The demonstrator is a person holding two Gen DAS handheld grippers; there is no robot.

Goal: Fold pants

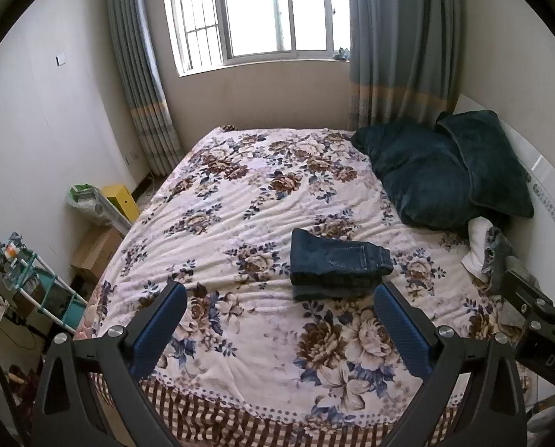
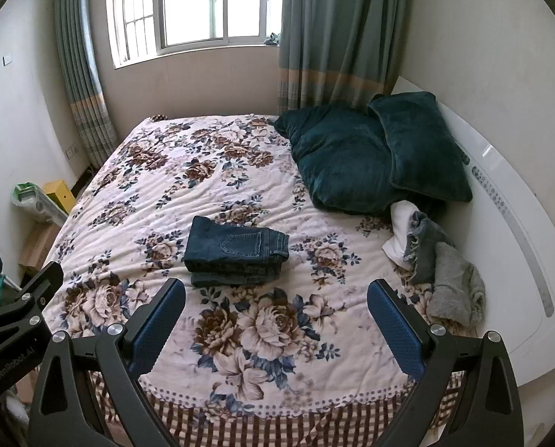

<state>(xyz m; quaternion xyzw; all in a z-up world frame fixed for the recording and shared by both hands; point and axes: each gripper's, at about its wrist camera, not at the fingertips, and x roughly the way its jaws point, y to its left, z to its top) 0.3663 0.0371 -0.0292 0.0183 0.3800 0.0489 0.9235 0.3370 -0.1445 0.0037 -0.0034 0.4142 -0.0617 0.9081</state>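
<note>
A pair of dark blue jeans (image 1: 337, 262) lies folded into a compact stack on the floral bedspread (image 1: 240, 205), back pocket up. It also shows in the right wrist view (image 2: 236, 257). My left gripper (image 1: 279, 294) is open and empty, held above the near part of the bed, short of the jeans. My right gripper (image 2: 276, 290) is open and empty too, also short of the jeans. The right gripper's body shows at the right edge of the left wrist view (image 1: 538, 309).
Two dark teal pillows (image 2: 370, 156) lean at the white headboard (image 2: 519, 223). A heap of white and grey clothes (image 2: 434, 260) lies below them. A cardboard box (image 1: 94, 249), yellow box (image 1: 120, 199) and teal rack (image 1: 50, 298) stand left of the bed.
</note>
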